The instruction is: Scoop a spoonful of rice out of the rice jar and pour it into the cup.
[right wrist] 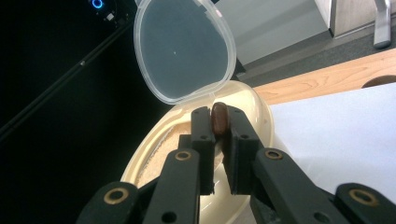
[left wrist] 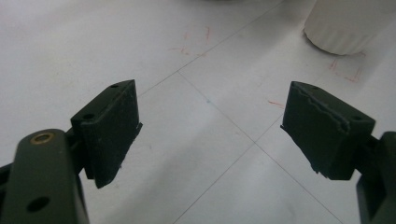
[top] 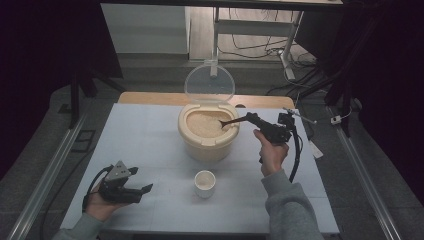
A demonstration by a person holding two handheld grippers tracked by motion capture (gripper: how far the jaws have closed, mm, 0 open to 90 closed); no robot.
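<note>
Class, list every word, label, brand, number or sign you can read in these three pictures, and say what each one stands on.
No readable text in any view.
Table: faint red pen marks, corner brackets and short strokes near the white cup; placement marks, not letters.
Rice container and its clear lid: no label or brand visible.
Left gripper and right gripper, shut on a brown spoon handle: no markings legible.

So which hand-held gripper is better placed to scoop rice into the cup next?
Right: the right hand-held gripper already clamps the spoon over the rice bin; the left hand-held gripper lies open, holding nothing.
</note>
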